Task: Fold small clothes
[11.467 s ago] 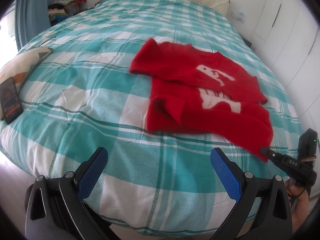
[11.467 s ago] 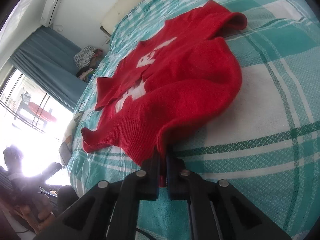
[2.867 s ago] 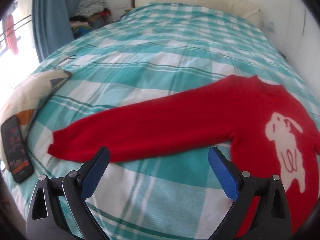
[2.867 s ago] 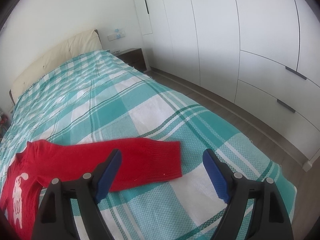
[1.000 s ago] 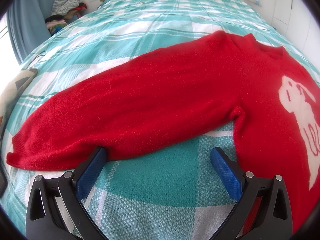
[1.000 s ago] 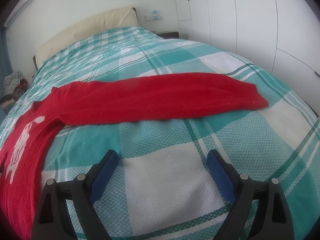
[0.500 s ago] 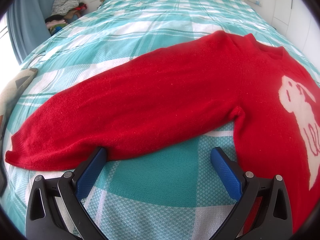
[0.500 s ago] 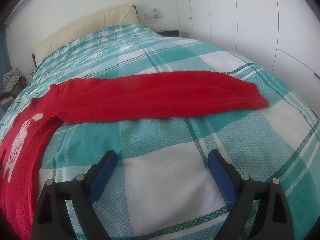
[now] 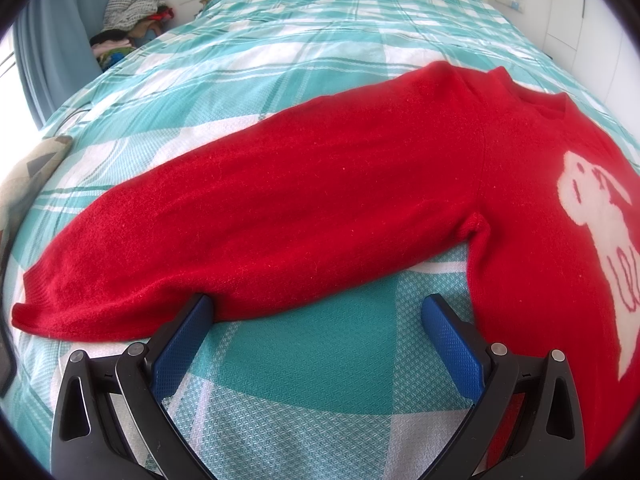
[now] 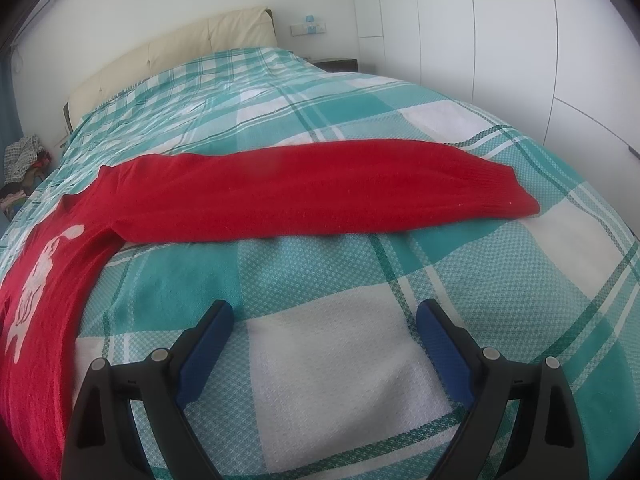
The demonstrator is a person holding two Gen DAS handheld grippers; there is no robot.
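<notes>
While both tongs (image 9: 320, 312) (image 10: 324, 316) gape, bare bedspread (image 10: 340, 368) fronts sweater (image 10: 304, 196).

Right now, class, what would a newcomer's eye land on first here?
A bright red sweater lies flat on the teal plaid bedspread, sleeves stretched out to each side. A white animal figure marks its chest. Both tongs, left and right, stand open just short of it.

Teal-checked bed (image 10: 320, 92), white wardrobes (image 10: 500, 28)
</notes>
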